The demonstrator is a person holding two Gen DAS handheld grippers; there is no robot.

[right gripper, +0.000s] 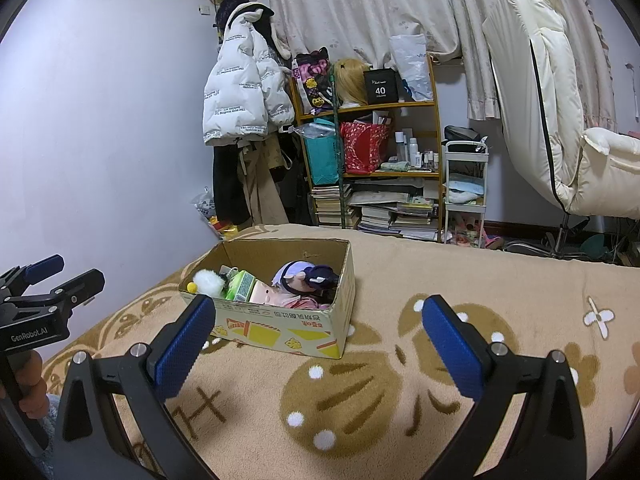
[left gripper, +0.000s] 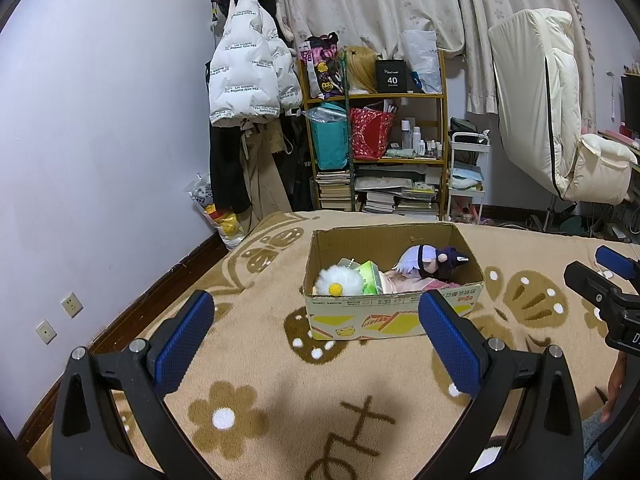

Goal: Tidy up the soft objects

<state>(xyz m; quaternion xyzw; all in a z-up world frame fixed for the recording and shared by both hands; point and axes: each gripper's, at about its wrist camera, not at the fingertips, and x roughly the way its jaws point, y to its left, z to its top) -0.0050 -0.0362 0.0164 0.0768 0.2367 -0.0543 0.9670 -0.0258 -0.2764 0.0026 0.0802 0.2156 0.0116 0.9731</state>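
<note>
An open cardboard box [left gripper: 400, 320] stands on the patterned blanket [left gripper: 280, 400]. Inside lie a white fluffy flower toy [left gripper: 340, 282], a green soft item [left gripper: 372, 278], a purple-haired plush doll [left gripper: 428, 262] and something pink beneath. My left gripper [left gripper: 316, 324] is open and empty, hovering in front of the box. My right gripper [right gripper: 320, 330] is open and empty, to the right of the box [right gripper: 280, 328]; the doll [right gripper: 304, 278] and flower toy [right gripper: 208, 282] show there too. Each gripper appears at the edge of the other's view.
A shelf [left gripper: 376, 136] with bags and books stands beyond the bed's far edge, with hanging coats [left gripper: 252, 72] on the left and a white padded chair [left gripper: 560, 120] on the right. The wall [left gripper: 100, 160] runs along the bed's left side.
</note>
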